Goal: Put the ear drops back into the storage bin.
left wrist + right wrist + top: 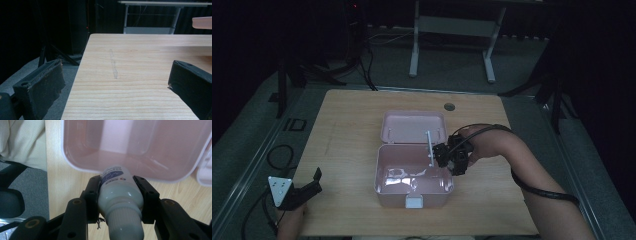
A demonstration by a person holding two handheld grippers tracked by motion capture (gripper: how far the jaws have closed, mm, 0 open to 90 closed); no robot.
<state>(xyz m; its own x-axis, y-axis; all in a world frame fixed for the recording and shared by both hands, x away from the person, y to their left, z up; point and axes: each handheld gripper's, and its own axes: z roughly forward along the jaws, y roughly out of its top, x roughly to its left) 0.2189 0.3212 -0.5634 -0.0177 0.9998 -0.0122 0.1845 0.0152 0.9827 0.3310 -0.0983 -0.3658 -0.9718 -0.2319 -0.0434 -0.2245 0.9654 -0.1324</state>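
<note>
My right gripper (446,156) is shut on a white plastic bottle (120,192) with a blue label. The bottle's flat base points at the pink box, and its ribbed cap end faces the camera in the right gripper view. This gripper (117,182) hangs at the right rim of the open pink box (379,172), whose near rim (75,166) lies just ahead of the bottle. The box's lid (412,125) lies flat behind it. My left gripper (314,181) rests at the table's front left corner, far from the box. Its jaws (115,82) stand open over bare wood.
The box has a white latch (414,201) on its front wall. A round cable hole (449,106) sits at the table's far edge. A white desk frame (452,30) stands on the floor beyond. The person's light clothing (22,142) and a dark chair (10,202) lie beside the table.
</note>
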